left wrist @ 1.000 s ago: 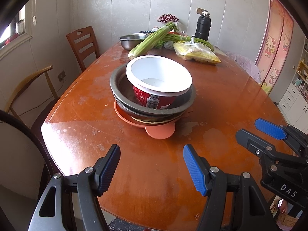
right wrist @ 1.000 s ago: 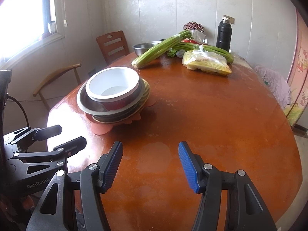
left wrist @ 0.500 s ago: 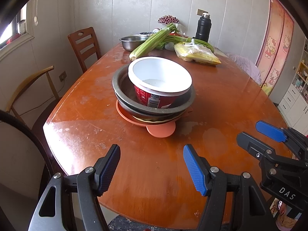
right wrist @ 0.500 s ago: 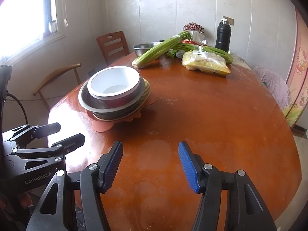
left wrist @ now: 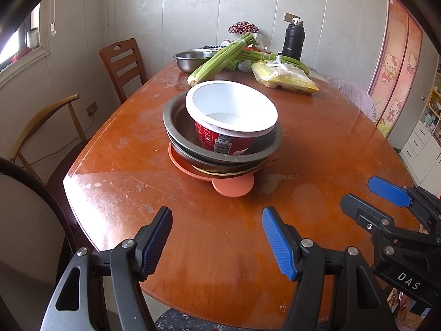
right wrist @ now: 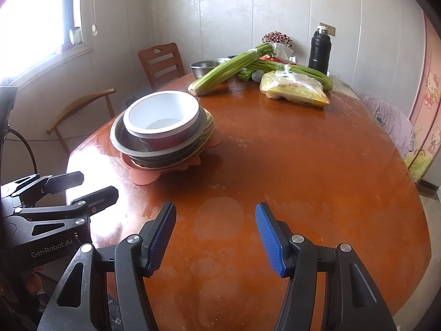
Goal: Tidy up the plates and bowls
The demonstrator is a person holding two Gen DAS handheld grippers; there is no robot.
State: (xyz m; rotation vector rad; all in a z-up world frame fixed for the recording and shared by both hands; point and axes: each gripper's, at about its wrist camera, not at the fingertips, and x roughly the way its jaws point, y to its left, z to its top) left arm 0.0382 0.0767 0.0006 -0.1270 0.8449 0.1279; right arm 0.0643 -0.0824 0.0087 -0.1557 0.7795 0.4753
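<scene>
On the orange-brown table [left wrist: 325,143] sits one stack. At its bottom lies an orange plate with a round ear [left wrist: 234,189], above it a pale plate edge, then nested steel bowls [left wrist: 176,129]. A red-and-white paper bowl [left wrist: 231,110] sits on top, tilted. My left gripper [left wrist: 217,237] hangs open over the table's near edge, short of the stack and holding nothing. My right gripper [right wrist: 213,231] is also open and empty, to the right of the stack [right wrist: 162,115]. Each gripper shows in the other's view: the right gripper [left wrist: 361,193], the left gripper [right wrist: 96,184].
At the far end lie a steel bowl [left wrist: 190,59], celery bunches [left wrist: 220,58], a bag of corn [left wrist: 284,78] and a black flask [left wrist: 293,38]. A wooden chair [left wrist: 121,60] and a curved-arm chair [left wrist: 44,115] stand along the left side.
</scene>
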